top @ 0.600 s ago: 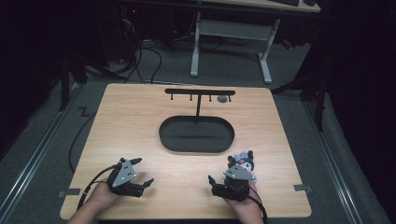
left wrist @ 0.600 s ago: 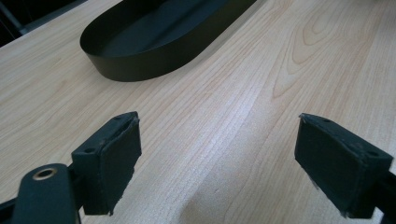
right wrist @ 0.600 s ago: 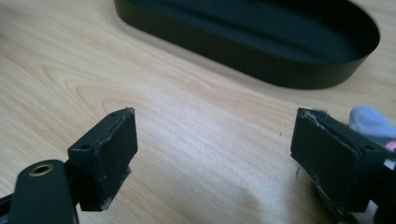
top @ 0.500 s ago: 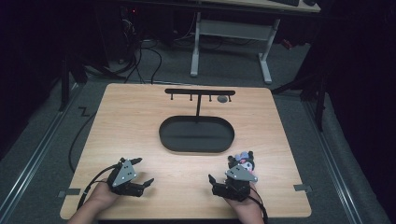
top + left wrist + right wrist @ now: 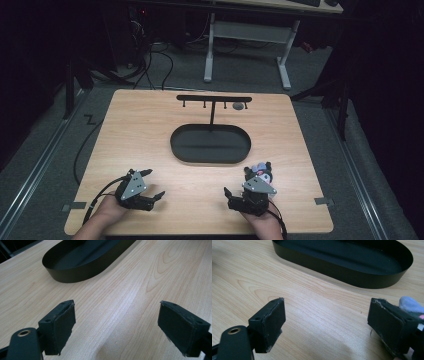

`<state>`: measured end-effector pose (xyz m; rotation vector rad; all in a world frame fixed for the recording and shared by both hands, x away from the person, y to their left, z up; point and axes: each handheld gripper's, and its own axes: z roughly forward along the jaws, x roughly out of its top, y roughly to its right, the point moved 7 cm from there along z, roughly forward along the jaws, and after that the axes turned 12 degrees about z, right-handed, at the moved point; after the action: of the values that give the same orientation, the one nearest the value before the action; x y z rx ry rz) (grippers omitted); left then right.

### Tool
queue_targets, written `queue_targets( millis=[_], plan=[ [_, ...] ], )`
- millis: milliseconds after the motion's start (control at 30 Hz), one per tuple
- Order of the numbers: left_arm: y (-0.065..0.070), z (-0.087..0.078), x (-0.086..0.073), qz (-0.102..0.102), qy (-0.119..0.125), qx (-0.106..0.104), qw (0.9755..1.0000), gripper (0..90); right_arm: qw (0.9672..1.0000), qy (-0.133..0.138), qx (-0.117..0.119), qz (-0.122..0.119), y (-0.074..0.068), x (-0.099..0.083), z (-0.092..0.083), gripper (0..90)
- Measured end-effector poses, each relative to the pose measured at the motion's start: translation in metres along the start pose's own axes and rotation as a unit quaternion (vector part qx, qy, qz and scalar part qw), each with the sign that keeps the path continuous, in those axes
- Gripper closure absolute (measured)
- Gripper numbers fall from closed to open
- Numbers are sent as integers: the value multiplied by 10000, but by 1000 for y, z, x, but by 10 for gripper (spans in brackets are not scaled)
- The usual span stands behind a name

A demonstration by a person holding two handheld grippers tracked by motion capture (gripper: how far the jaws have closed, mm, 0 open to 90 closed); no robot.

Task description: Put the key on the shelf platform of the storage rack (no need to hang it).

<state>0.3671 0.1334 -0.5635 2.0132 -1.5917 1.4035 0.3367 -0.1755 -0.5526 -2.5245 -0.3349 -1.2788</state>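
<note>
Both grippers, left [image 5: 156,196] and right [image 5: 231,195], sit wide open and empty near the table [image 5: 150,140] edge, probably parked, toy [image 5: 258,173] beside the right one.

Overall light: the wooden table [image 5: 150,145] is lit from above; the floor and room around it fall off to near black.
Shadows: soft and short under the black oval tray [image 5: 210,144] and the T-shaped rack [image 5: 214,98].
Glare: a pale sheen lies on the wood between the jaws in both gripper views.
High view sharpness: mildly soft and grainy; small things blur.
Gripper views focus: wood grain is crisp; the near jaw pads [image 5: 60,325] are slightly soft.
Tray interior: nearly featureless black.
</note>
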Motion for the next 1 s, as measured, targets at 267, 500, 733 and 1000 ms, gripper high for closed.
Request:
queue_targets(
  millis=[267,500,733,1000],
  plan=[
    [0,0,0,-10,-1,4,10000,155,9997,-133,68,173,-1,-2,0,152],
    [0,0,0,-35,0,-30,10000,155,9988,-399,132,235,-3,-3,1,156],
    [-1,1,0,-105,12,-69,9999,155,9979,-637,58,98,-11,-6,6,157],
    [-1,1,0,-106,14,-73,9999,155,9971,-747,91,129,-16,-7,5,186]
  ],
)
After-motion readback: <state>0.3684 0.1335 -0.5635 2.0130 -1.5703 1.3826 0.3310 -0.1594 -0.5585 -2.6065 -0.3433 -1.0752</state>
